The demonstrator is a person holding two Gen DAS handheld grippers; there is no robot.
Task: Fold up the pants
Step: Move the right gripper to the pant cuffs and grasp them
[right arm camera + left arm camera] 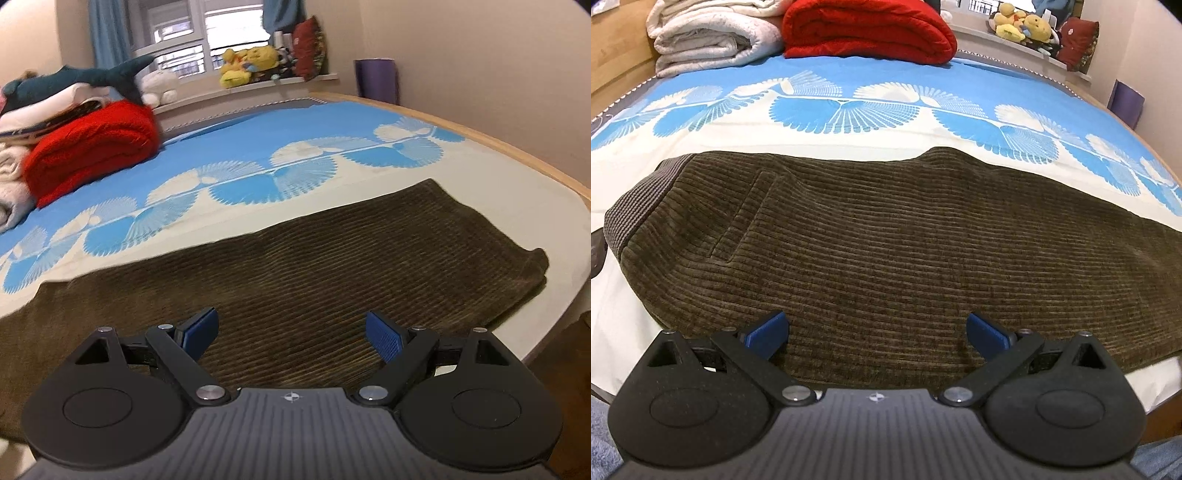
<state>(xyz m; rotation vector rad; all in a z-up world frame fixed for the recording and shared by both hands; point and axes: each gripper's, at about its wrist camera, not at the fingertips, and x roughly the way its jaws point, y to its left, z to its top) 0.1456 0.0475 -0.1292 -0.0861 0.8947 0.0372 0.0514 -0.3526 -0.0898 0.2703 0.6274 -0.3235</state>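
Observation:
Dark olive corduroy pants (886, 236) lie flat along the near side of the bed, folded lengthwise with one leg on the other. The grey ribbed waistband (635, 199) is at the left in the left wrist view. The leg cuffs (532, 266) are at the right in the right wrist view, where the legs (295, 280) stretch across. My left gripper (877, 332) is open and empty over the near edge of the pants by the seat. My right gripper (291, 332) is open and empty over the near edge of the legs.
The bed has a blue and cream patterned sheet (849, 110). A folded red blanket (868, 29) and white blankets (713, 37) are stacked at the far side. Plush toys (247, 66) sit on the windowsill. The wooden bed edge (517, 155) runs along the right.

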